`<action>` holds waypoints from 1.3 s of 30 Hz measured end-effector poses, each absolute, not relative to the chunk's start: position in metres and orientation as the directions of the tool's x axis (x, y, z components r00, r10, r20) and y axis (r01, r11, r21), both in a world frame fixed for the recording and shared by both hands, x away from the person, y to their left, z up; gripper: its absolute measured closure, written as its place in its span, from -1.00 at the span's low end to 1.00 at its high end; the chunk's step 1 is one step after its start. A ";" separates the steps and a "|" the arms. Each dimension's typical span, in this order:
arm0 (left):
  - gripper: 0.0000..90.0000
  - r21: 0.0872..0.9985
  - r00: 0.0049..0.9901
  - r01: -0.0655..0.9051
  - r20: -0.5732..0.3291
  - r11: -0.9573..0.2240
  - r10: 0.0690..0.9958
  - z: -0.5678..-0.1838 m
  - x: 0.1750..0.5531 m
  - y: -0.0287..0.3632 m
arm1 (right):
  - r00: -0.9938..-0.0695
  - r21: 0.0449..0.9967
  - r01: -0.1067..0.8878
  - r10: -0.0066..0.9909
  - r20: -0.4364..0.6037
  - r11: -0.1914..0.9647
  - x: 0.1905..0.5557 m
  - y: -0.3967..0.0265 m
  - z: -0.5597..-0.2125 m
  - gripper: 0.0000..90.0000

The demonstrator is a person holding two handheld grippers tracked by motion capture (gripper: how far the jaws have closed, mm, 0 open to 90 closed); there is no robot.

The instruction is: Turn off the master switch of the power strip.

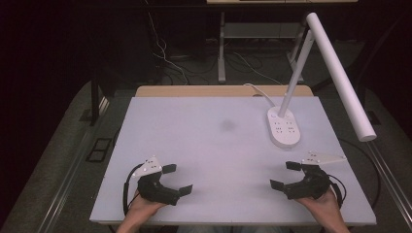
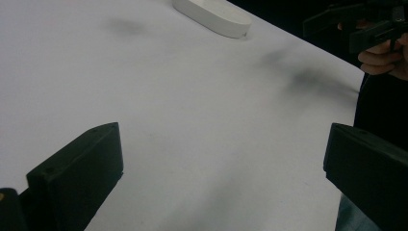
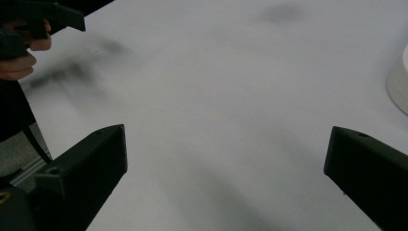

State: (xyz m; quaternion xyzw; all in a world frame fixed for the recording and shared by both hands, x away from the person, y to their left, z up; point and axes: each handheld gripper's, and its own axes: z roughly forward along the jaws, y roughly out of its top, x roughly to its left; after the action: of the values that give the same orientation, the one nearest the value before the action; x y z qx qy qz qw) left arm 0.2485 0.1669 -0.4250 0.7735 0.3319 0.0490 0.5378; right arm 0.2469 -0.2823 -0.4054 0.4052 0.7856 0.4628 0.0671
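My left gripper [image 1: 178,179] rests low over the near left part of the white table [image 1: 214,145], held in a hand, jaws wide apart with nothing between them. My right gripper [image 1: 285,175] sits at the near right, also open and empty. In the left gripper view my own gripper [image 2: 223,159] has bare table between its jaws, and the other gripper [image 2: 356,24] shows at the top right. In the right gripper view my right gripper [image 3: 226,163] spans bare table too, with the left gripper [image 3: 43,21] at the top left.
A white desk lamp stands on its oval base [image 1: 283,126] at the right back of the table, its long head [image 1: 340,73] reaching over the right edge. The lamp base [image 2: 211,17] lies far ahead in the left gripper view. Cables lie on the floor behind.
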 end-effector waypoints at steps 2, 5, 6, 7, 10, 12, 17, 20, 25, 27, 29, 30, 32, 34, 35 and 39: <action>-1.00 0.863 0.775 0.463 -0.283 -0.202 0.565 -0.425 0.249 0.167 | -0.663 0.779 0.575 0.700 0.266 0.249 0.248 -0.282 -0.404 -0.98; -1.00 0.862 0.776 0.463 -0.281 -0.206 0.564 -0.426 0.249 0.167 | -0.657 0.774 0.583 0.704 0.269 0.248 0.250 -0.282 -0.401 -0.98; -1.00 0.862 0.776 0.463 -0.282 -0.206 0.564 -0.426 0.249 0.167 | -0.659 0.777 0.577 0.705 0.263 0.250 0.251 -0.282 -0.401 -0.98; -1.00 0.862 0.776 0.463 -0.282 -0.206 0.564 -0.426 0.249 0.167 | -0.660 0.777 0.576 0.705 0.260 0.253 0.252 -0.282 -0.400 -0.98; -1.00 0.862 0.774 0.465 -0.284 -0.203 0.567 -0.426 0.249 0.167 | -0.656 0.773 0.581 0.708 0.261 0.253 0.256 -0.282 -0.397 -0.98; -1.00 0.862 0.773 0.465 -0.285 -0.201 0.567 -0.426 0.249 0.167 | -0.657 0.773 0.582 0.707 0.262 0.254 0.256 -0.282 -0.395 -0.98; -1.00 0.862 0.771 0.467 -0.286 -0.199 0.569 -0.426 0.250 0.168 | -0.660 0.771 0.580 0.707 0.254 0.265 0.262 -0.282 -0.388 -0.98; -1.00 0.862 0.773 0.465 -0.285 -0.200 0.567 -0.426 0.250 0.169 | -0.661 0.769 0.580 0.706 0.252 0.269 0.266 -0.281 -0.386 -0.98; -1.00 0.859 0.769 0.471 -0.290 -0.199 0.569 -0.426 0.251 0.169 | -0.662 0.766 0.582 0.707 0.249 0.275 0.273 -0.281 -0.383 -0.98; -1.00 0.859 0.769 0.472 -0.290 -0.199 0.570 -0.427 0.251 0.169 | -0.663 0.765 0.581 0.708 0.244 0.280 0.276 -0.280 -0.382 -0.98; -1.00 0.857 0.769 0.474 -0.291 -0.201 0.569 -0.427 0.251 0.169 | -0.665 0.764 0.580 0.706 0.243 0.283 0.278 -0.279 -0.381 -0.98; -1.00 0.858 0.770 0.472 -0.290 -0.202 0.568 -0.427 0.251 0.169 | -0.666 0.763 0.579 0.706 0.240 0.286 0.279 -0.278 -0.380 -0.98; -1.00 0.857 0.770 0.474 -0.290 -0.204 0.568 -0.427 0.252 0.169 | -0.666 0.765 0.578 0.706 0.239 0.285 0.283 -0.278 -0.379 -0.98; -1.00 0.857 0.770 0.474 -0.291 -0.203 0.568 -0.427 0.252 0.169 | -0.665 0.763 0.579 0.708 0.239 0.287 0.285 -0.277 -0.378 -0.98; -1.00 0.857 0.770 0.473 -0.291 -0.204 0.568 -0.427 0.252 0.169 | -0.665 0.763 0.579 0.707 0.240 0.286 0.287 -0.277 -0.377 -0.98; -1.00 0.857 0.768 0.473 -0.289 -0.203 0.571 -0.427 0.252 0.169 | -0.670 0.763 0.574 0.706 0.229 0.297 0.293 -0.275 -0.374 -0.98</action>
State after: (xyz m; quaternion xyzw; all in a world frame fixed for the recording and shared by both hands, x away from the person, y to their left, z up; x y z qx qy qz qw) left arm 0.2515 0.1687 -0.4272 0.7743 0.3372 0.0456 0.5336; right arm 0.2935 -0.2751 -0.3741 0.3990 0.8019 0.4384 0.0751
